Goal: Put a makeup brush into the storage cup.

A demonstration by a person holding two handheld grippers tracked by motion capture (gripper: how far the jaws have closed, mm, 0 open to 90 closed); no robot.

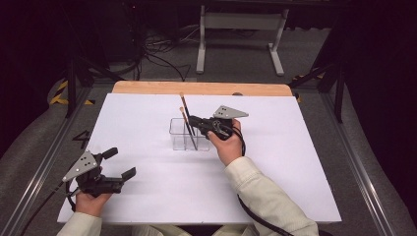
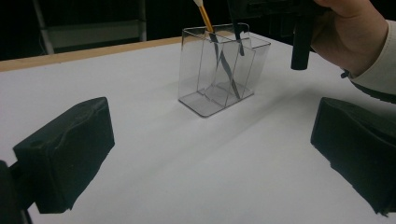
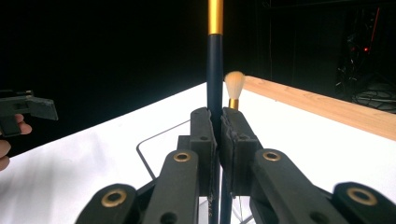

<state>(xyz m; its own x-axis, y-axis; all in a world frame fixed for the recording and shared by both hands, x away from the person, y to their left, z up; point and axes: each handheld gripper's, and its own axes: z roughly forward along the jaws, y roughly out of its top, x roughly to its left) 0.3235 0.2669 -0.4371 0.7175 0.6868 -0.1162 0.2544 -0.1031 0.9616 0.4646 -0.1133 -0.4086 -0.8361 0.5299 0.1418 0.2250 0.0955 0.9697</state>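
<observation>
The right claw (image 3: 218,135) is clamped on a dark-handled brush (image 3: 215,70) standing in the clear divided holder (image 1: 184,133) mid-table, beside a second brush (image 3: 234,88). The left claw (image 1: 118,163) hovers wide apart near the table's (image 1: 295,162) front-left corner.

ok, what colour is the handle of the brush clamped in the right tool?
Dark navy, nearly black, with a gold band above; the brush handle shows best in the right gripper view.

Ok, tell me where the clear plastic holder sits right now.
In the high view the clear plastic holder stands upright near the middle of the white table, just left of the right tool, which is shut on a dark brush handle in it.
</observation>
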